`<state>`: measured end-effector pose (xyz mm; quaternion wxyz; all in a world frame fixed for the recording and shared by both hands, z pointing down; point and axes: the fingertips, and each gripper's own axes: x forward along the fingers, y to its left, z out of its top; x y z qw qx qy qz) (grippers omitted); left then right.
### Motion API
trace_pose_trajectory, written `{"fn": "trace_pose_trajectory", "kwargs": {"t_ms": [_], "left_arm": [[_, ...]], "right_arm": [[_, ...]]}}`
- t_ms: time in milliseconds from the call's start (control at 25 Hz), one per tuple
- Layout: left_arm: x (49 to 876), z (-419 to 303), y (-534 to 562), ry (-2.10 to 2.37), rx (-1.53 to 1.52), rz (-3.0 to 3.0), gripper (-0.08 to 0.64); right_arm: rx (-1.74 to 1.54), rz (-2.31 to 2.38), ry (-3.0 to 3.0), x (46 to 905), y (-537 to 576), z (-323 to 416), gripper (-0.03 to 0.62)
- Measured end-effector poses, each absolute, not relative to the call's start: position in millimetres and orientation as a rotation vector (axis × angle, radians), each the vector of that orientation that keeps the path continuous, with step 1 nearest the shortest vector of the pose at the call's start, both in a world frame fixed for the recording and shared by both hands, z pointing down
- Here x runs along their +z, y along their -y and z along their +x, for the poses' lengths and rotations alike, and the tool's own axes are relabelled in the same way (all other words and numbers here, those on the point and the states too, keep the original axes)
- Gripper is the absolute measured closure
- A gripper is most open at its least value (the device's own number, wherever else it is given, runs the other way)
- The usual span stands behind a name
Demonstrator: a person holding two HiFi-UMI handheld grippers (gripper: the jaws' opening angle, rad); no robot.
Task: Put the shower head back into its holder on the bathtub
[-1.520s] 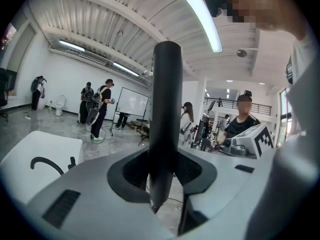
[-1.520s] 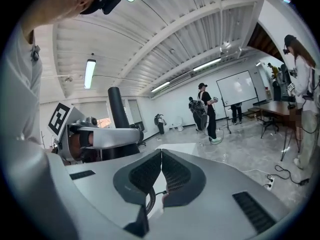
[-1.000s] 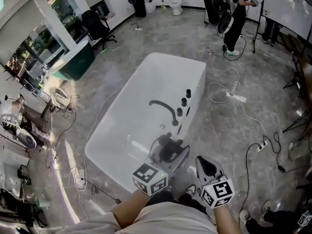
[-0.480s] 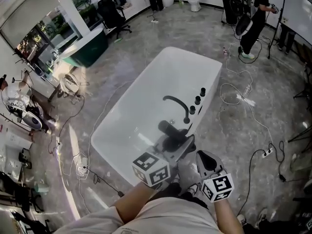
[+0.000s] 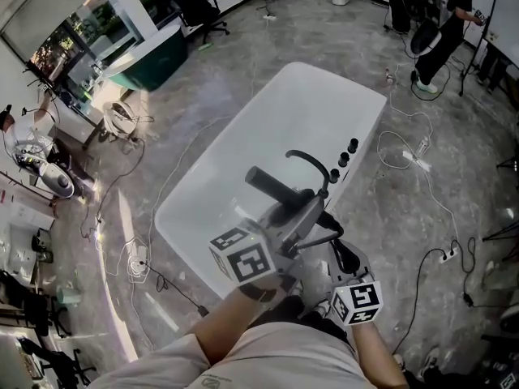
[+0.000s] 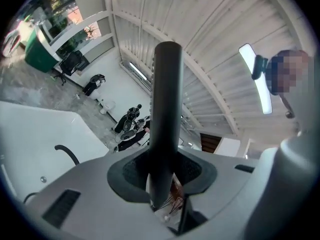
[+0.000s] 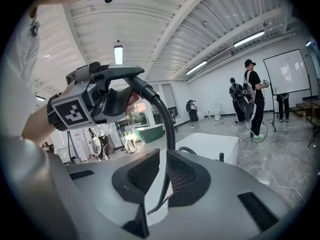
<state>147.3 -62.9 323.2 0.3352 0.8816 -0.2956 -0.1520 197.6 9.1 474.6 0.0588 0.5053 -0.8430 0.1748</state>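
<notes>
The left claw (image 5: 302, 211) is gripping the black cylindrical shower head (image 5: 272, 186), its jaws standing wide around the handle, which is sticking out beyond the tips. The right claw (image 5: 344, 256), below and behind it, is pinching almost fully shut on the black ribbed hose (image 7: 170, 121). The white freestanding bathtub (image 5: 316, 96) is lying just ahead of both. Its black fittings (image 5: 343, 159) are sitting past the left claw's tips, and I cannot pick out the holder among them.

I reckon the hose could be pulling taut or kinking between the claws and twisting the head loose. The head could also be knocking the curved black spout (image 5: 310, 159).

No writing is showing, only patterned marker squares (image 5: 243, 258).
</notes>
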Motion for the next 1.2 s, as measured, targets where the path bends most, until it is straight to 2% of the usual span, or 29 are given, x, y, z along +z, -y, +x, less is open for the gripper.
{"fn": "trace_pose_trajectory", "kwargs": {"t_ms": [200,320,440,1200], "left_arm": [[323.5,122.6,85.6,0.714,-0.541,2.133,0.437],[319.1,112.3,93.6,0.668,-0.628,2.036,0.437],[313.8,107.3,100.5,0.608,-0.714,1.957,0.437],[239.7,49.1,122.6,0.458,-0.995,1.829,0.442]], "right_arm": [[0.537,1.598,2.514,492.8,0.1,195.0,0.553],[0.579,1.606,2.494,508.0,4.3,187.9,0.492],[0.631,1.584,2.491,527.7,10.9,180.0,0.466],[0.855,1.440,2.480,610.7,33.6,120.1,0.459]]}}
